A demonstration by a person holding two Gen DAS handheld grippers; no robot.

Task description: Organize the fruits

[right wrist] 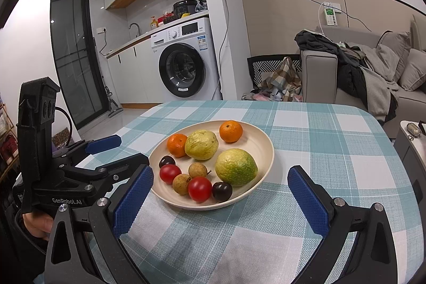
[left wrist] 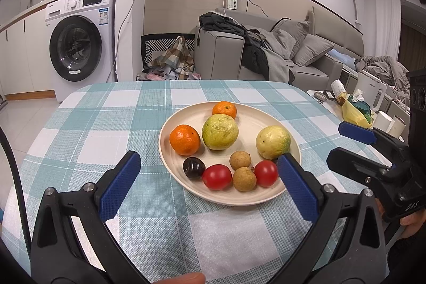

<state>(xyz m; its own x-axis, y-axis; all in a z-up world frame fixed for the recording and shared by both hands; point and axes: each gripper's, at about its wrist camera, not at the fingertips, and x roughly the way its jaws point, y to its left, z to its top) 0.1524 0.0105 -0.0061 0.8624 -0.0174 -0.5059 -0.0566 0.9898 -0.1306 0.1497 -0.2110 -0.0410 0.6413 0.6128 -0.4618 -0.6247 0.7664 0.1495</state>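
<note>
Your left gripper (left wrist: 207, 172) and right gripper (right wrist: 221, 190) both stand wide apart and empty, hovering at the near edge of the table (left wrist: 93, 124). All the fruit sits on the plate (right wrist: 262, 140) near the table's middle: two oranges (left wrist: 184, 139), two guavas (left wrist: 220, 132), two tomatoes (left wrist: 217, 176), two longans (left wrist: 244, 178) and a dark plum (left wrist: 193, 168).

The guavas look the heaviest, firm and round; take one across its widest middle. The tomatoes are likely smooth, slippery and easy to bruise, so close gently on their sides. The longans are small and hard-shelled and may roll. They crowd against the tomatoes at the plate's near rim, so approach from above.
</note>
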